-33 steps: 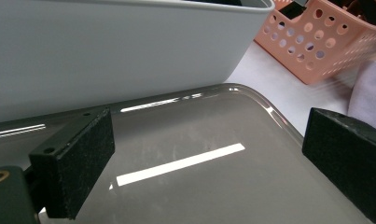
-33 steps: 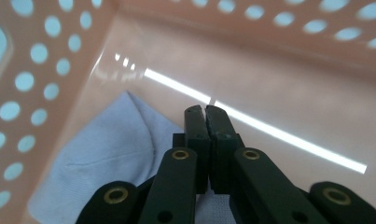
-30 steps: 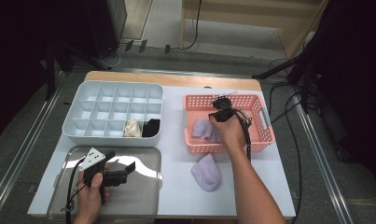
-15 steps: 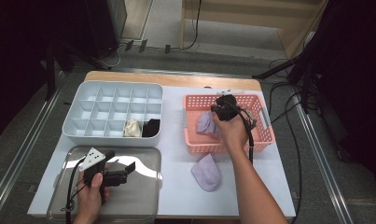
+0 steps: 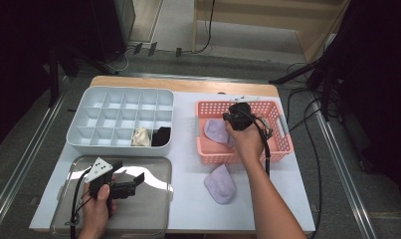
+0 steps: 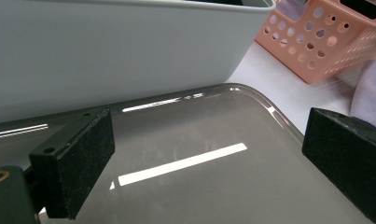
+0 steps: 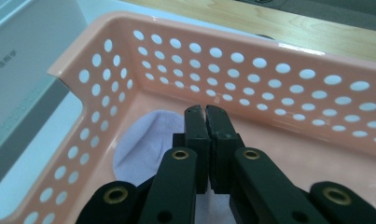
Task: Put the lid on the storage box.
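I've got the right gripper (image 7: 206,112) in the pink basket (image 7: 106,88), fingers together on the lilac sock (image 7: 146,140), lifting next; left gripper (image 6: 204,158) fingers apart.

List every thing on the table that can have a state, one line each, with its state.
Right gripper: shut, over the pink perforated plastic basket, holding nothing.
Left gripper: open, over the steel tray.
Lilac sock in basket: lying flat.
Lilac sock on table: lying flat.
Grey compartment box: two front cells filled.
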